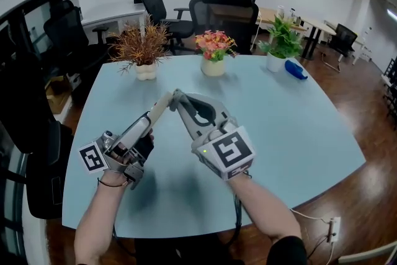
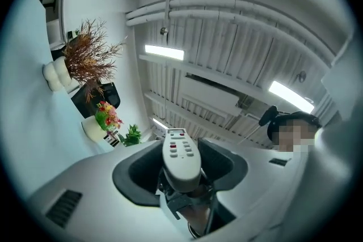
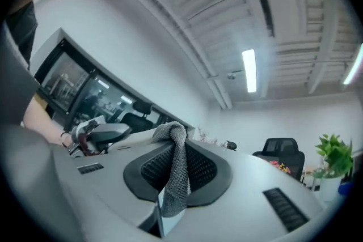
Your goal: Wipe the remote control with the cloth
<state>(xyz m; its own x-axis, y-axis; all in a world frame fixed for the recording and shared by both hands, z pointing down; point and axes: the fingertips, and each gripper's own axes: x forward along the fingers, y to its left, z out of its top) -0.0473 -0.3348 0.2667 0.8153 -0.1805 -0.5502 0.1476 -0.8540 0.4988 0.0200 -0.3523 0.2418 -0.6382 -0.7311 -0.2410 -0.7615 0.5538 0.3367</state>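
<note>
One: One remote control (image 2: 180,150). Where is it?

Two: In the air above the pale blue table (image 1: 298,133), on the near side of the pot of pink flowers (image 1: 214,54). The left gripper (image 2: 181,170) is clamped on its lower end. The white body angles upward with the button face bare.

One: And the cloth?

Two: A grey knitted cloth (image 3: 180,150) is pinched between the jaws of the right gripper (image 3: 178,173) and drapes limp over them. In the head view its bunched top seems to meet the remote's tip, nearer than the flower pot and a little to its left.

One: How will the remote handle?

Two: My guess is light, stiff plastic, smooth enough to twist or slide under a firm rub. The low hold looks sensible because it leaves the keys free. Pressure far from the jaws could lever it loose, though. The cloth is soft and should fold round the edges.

One: What else is nearby?

Two: A dried plant (image 1: 142,46) stands left of the flower pot and a green plant (image 1: 280,40) right of it. A blue object (image 1: 296,69), perhaps a bottle, lies further right. Office chairs (image 1: 226,6) stand behind the flower pot.
</note>
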